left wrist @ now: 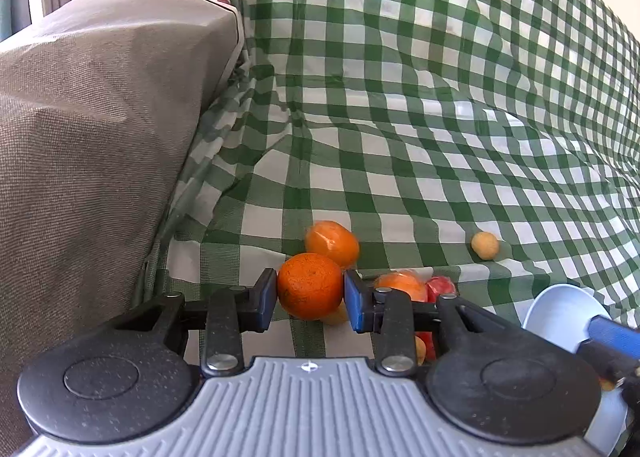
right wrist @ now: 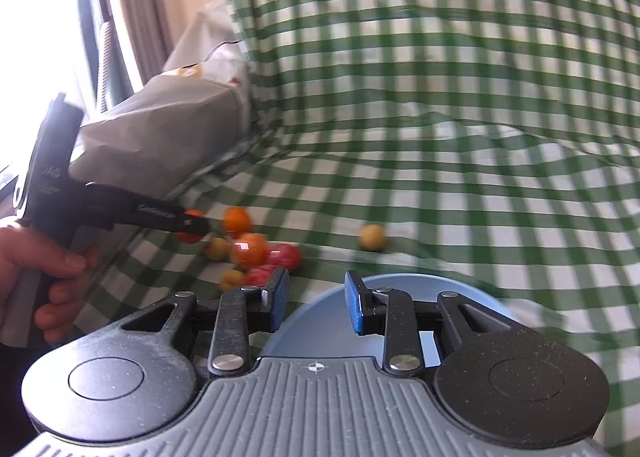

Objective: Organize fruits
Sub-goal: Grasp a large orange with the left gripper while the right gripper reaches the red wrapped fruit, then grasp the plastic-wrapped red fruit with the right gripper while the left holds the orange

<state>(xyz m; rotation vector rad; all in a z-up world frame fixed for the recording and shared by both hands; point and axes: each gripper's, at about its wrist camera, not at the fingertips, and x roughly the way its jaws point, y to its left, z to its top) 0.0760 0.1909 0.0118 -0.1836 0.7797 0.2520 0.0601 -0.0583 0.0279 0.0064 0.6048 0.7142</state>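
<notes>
My left gripper is shut on an orange mandarin and holds it just above the checked cloth. Behind it lies a second mandarin; to its right sit a third mandarin and a red fruit. A small yellow fruit lies apart at the right. In the right wrist view my right gripper is open and empty over the rim of a light blue bowl. The fruit cluster lies left of it, and the left gripper holds its mandarin there.
A green and white checked cloth covers the surface and rises at the back. A grey fabric-covered bulk stands at the left. The blue bowl and my right gripper's blue finger show at the lower right of the left wrist view.
</notes>
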